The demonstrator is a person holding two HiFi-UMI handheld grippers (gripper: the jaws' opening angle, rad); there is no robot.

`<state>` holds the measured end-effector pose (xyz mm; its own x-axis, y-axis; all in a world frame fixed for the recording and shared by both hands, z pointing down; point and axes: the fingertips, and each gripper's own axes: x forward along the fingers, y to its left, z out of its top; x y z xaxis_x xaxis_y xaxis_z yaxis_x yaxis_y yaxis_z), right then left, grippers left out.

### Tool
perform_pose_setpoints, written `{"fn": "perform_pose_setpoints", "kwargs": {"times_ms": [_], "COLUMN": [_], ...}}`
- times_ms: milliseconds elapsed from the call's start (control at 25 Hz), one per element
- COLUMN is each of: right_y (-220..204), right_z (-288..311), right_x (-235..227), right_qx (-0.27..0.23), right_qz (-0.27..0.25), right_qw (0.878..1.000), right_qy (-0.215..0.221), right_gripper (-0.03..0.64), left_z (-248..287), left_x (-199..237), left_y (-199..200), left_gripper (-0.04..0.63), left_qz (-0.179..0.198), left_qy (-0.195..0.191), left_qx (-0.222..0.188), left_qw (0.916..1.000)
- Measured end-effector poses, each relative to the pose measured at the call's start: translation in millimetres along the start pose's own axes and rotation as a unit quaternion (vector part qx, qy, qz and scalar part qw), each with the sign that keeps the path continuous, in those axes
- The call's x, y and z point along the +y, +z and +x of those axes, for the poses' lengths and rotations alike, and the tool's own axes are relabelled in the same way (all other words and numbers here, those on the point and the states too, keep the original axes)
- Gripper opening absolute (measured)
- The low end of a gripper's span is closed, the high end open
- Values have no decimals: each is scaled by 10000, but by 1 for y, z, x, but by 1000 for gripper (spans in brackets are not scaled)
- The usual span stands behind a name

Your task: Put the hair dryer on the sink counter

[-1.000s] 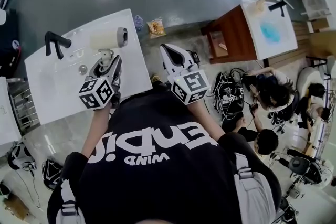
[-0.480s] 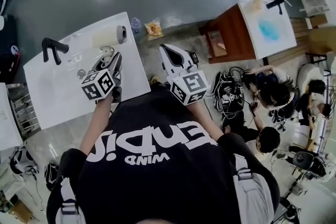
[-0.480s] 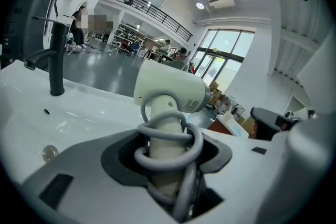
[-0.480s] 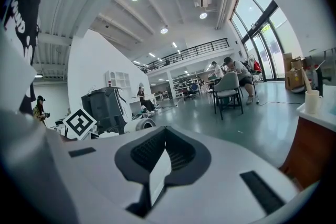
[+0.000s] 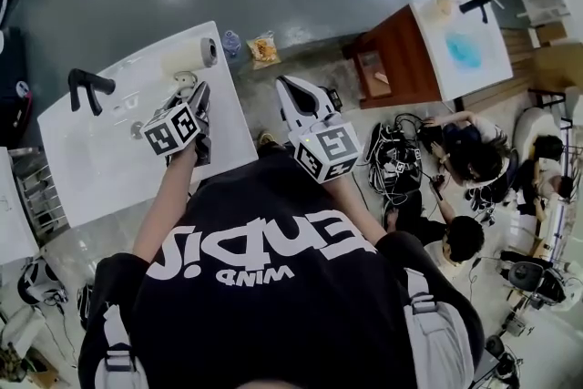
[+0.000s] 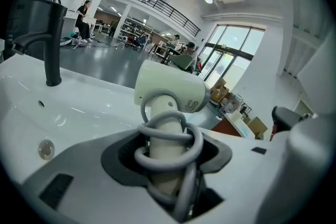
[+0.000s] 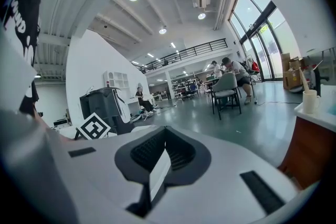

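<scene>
Dryer (image 6: pixel 169 93) lower; cord (image 6: pixel 168 140) vis. left gripper view

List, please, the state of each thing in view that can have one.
hair dryer, gripped by its handle, cord wound round the handle, over the sink counter
left gripper, shut on the hair dryer
right gripper, shut, nothing between its jaws
faucet, no water seen running
</scene>
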<state>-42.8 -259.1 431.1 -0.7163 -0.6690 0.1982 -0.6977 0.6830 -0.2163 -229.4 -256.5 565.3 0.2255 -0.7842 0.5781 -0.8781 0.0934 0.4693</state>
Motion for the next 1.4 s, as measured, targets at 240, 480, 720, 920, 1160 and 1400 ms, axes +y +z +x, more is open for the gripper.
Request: {"fn": "perform_pose_setpoints", "kwargs": {"times_ms": [240,480,720,920,1160,1400], "right_y": [-2,-2,-2,-4,-5,-4], "right_z": [-4,-9,-13,-13,-15,-15], "right_x": [-1,-9,-13,-13,-15,-18], "right_qx": [10,39,54,72,77,88], "right_qz": [25,26,30,33,38,48], "right_qw": [10000,9999,9999,9999,9998,9998], "right_qy": [-44,-103,-128,-133,-168,-199], "right_gripper": [18,18,18,18,18,18], "left_z": [15,30,42,51,56,59], "left_x": [7,13,15,18,20,22], "left_y": [-3,-8,-10,-10,-13,-13], "left_gripper": [247,247,247,247,247,247], "left_qz": [-269,-269,-305,-302,-321,-327], "left_qy": [116,341,476,571,637,723], "left_qx": [96,188,239,248,308,350], "left_qw": [9995,9989,9981,9976,9970,9962]}}
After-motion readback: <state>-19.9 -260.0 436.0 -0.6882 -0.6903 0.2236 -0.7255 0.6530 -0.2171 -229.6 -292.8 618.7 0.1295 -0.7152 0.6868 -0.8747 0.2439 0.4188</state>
